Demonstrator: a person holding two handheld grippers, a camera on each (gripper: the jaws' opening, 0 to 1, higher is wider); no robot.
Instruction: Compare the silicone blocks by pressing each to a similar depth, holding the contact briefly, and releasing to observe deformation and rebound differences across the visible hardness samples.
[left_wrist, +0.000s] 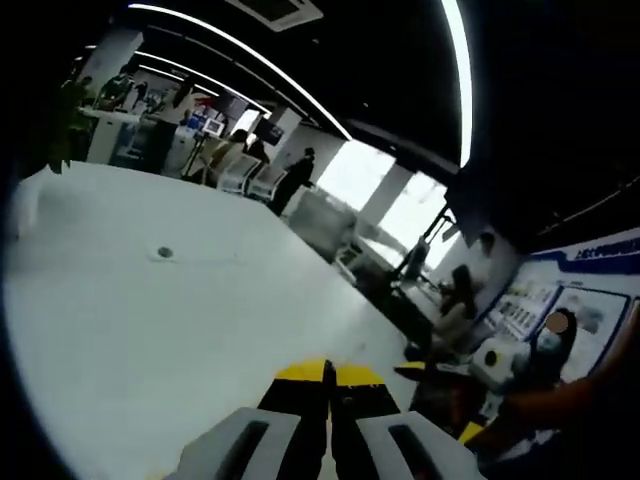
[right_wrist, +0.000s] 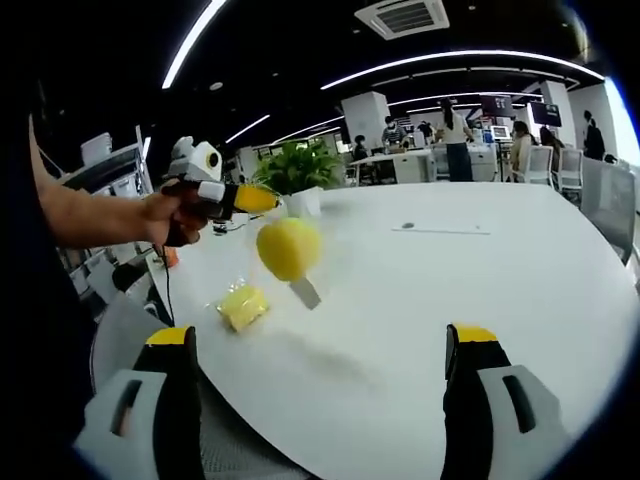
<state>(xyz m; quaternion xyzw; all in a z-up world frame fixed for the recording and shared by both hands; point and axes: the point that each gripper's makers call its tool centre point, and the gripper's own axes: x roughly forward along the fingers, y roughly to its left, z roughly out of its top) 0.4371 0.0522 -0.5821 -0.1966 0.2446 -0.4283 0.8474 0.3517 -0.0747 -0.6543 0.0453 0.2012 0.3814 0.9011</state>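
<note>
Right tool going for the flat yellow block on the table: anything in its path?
Nothing visible. Bare white table lies between the open right tool and the flat yellow block. A rounder yellow piece shows just past it, and the left tool is farther back.

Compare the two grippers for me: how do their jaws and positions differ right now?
The left gripper has its jaws closed together with nothing between them; the right gripper has its jaws spread wide. The left one is held up over the table, while the right one sits low at the table's near edge. Both have yellow-tipped black jaws.
</note>
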